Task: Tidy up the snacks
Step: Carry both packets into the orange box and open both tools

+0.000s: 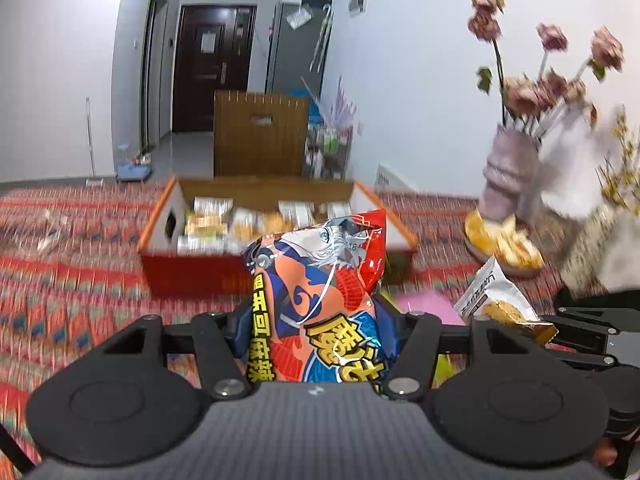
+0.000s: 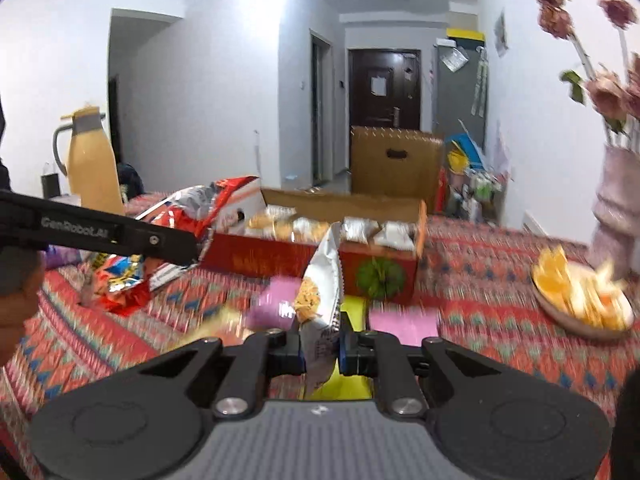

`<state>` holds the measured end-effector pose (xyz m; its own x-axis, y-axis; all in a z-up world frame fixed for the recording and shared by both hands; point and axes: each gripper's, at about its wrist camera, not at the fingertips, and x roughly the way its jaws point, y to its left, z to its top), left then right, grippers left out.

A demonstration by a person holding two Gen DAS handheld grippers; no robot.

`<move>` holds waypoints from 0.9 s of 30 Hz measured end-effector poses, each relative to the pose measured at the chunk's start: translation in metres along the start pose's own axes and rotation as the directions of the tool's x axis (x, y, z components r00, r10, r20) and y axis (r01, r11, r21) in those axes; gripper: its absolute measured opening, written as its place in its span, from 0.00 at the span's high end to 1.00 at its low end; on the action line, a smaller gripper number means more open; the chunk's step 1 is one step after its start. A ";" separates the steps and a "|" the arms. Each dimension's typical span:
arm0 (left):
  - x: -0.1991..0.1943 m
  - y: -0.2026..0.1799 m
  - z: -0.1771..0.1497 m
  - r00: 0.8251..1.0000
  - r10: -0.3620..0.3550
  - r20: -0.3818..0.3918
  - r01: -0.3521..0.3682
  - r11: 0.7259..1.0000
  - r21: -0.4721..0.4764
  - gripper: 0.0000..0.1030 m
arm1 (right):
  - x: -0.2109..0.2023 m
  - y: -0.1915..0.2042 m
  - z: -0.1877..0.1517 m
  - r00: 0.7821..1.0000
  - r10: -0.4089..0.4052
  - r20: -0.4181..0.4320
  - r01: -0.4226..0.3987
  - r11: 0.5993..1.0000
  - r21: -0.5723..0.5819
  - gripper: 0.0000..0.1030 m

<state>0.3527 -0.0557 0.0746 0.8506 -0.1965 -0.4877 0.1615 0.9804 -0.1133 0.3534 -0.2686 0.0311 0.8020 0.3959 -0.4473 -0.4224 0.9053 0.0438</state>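
**Both claws carry snack packets toward the open box**

The left gripper [image 1: 316, 340] stands half spread, its pads pinching a puffy red-and-blue foil snack bag [image 1: 320, 292] that rises toward twelve o'clock in the left wrist view. The right gripper [image 2: 322, 354] is pressed almost together on a thin white plastic biscuit packet [image 2: 322, 292], which stands upright between the pads.

Both grippers tilt gently downward over the red patterned tablecloth [image 1: 80, 280]. In the right wrist view the left gripper's arm reaches in from nine o'clock, a hand [image 2: 18, 292] behind it.

The open red cardboard box [image 1: 192, 272] of wrapped snacks lies at twelve o'clock beyond each held packet, near but apart. Pink flat packets [image 2: 402, 324] lie on the cloth just ahead of the right gripper. A round plate of orange slices [image 2: 580, 300] sits at three o'clock, beside a pale ribbed vase of dried roses [image 1: 508, 176].
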 end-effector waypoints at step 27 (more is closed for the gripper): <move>0.258 0.025 0.073 0.988 -0.028 -0.149 0.003 0.986 -0.168 0.17 | 0.251 -0.099 0.082 0.993 -0.103 -0.064 0.103 0.995 0.000 0.72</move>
<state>0.6125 -0.0802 0.0090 0.7615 -0.2247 -0.6080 0.0774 0.9628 -0.2588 0.6314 -0.2458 -0.0121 0.8123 0.2899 -0.5060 -0.3377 0.9412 -0.0029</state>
